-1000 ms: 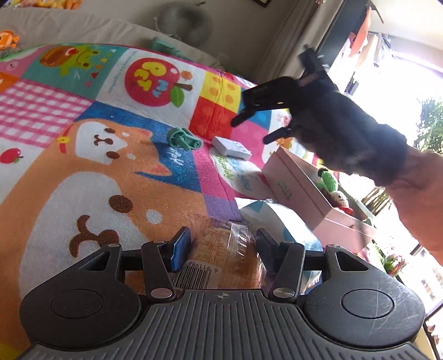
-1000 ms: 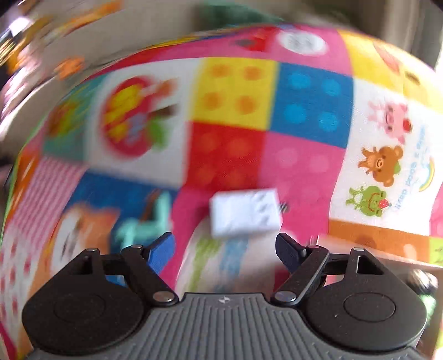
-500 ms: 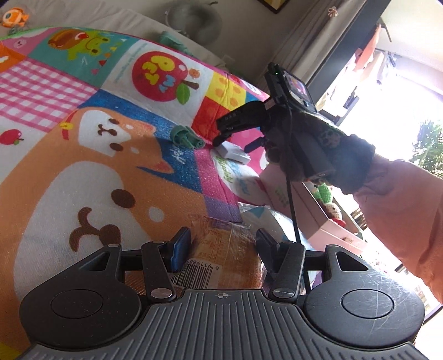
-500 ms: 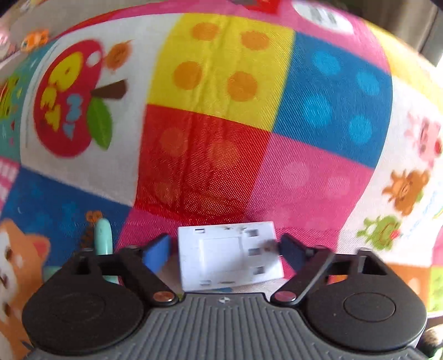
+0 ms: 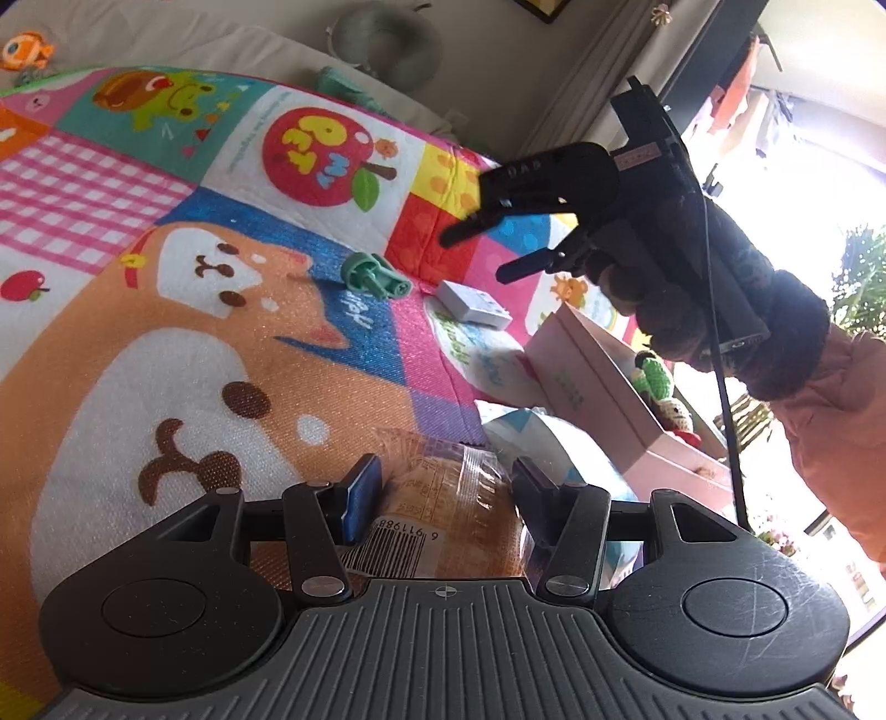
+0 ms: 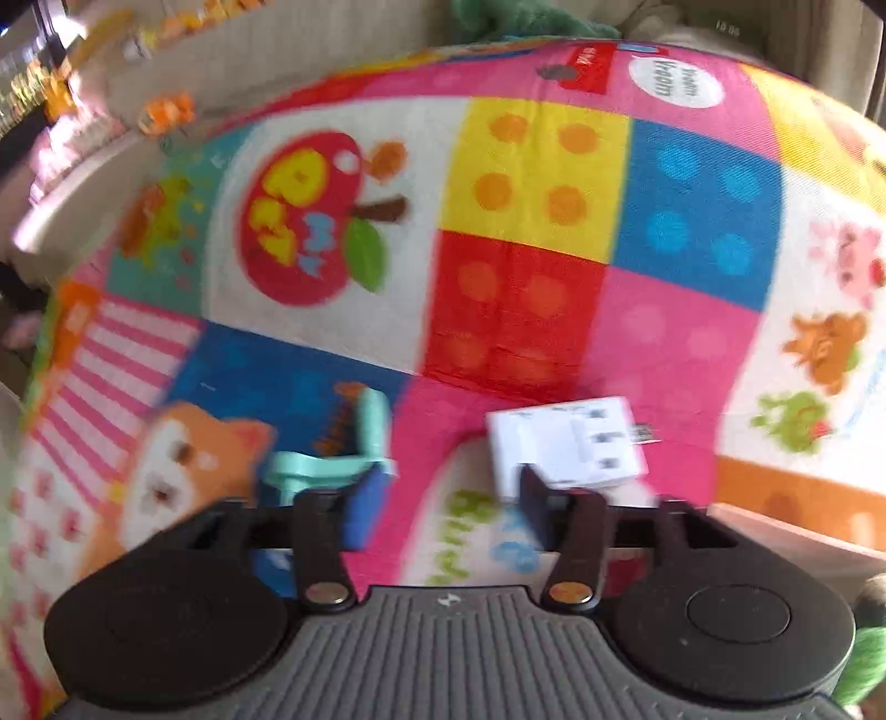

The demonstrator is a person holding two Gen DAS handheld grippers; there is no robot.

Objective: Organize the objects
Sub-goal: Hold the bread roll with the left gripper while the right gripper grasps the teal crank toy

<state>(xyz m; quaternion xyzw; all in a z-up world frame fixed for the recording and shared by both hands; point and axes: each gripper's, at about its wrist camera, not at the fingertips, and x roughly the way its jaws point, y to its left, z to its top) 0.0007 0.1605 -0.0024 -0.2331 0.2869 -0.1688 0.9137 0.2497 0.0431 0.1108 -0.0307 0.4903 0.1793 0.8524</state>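
Observation:
My left gripper (image 5: 446, 487) is shut on a clear-wrapped bread packet (image 5: 443, 515) with a barcode, held low over the colourful play mat (image 5: 166, 343). My right gripper (image 5: 476, 249) is open and empty, hovering above the mat. In the right wrist view it (image 6: 443, 498) hangs above a white charger plug (image 6: 565, 443) and a mint green toy piece (image 6: 332, 448). Both lie on the mat and show in the left wrist view: the plug (image 5: 473, 302) and the green piece (image 5: 374, 277). A pink open box (image 5: 603, 387) stands at the right.
Crocheted toys (image 5: 664, 393) sit in the pink box. A white and blue packet (image 5: 548, 443) lies beside the box. A grey neck pillow (image 5: 387, 39) rests beyond the mat's far edge. A bright window is at the right.
My right gripper has lifted and pulled back from the white plug, which still lies on the mat. My left gripper keeps holding the bread packet.

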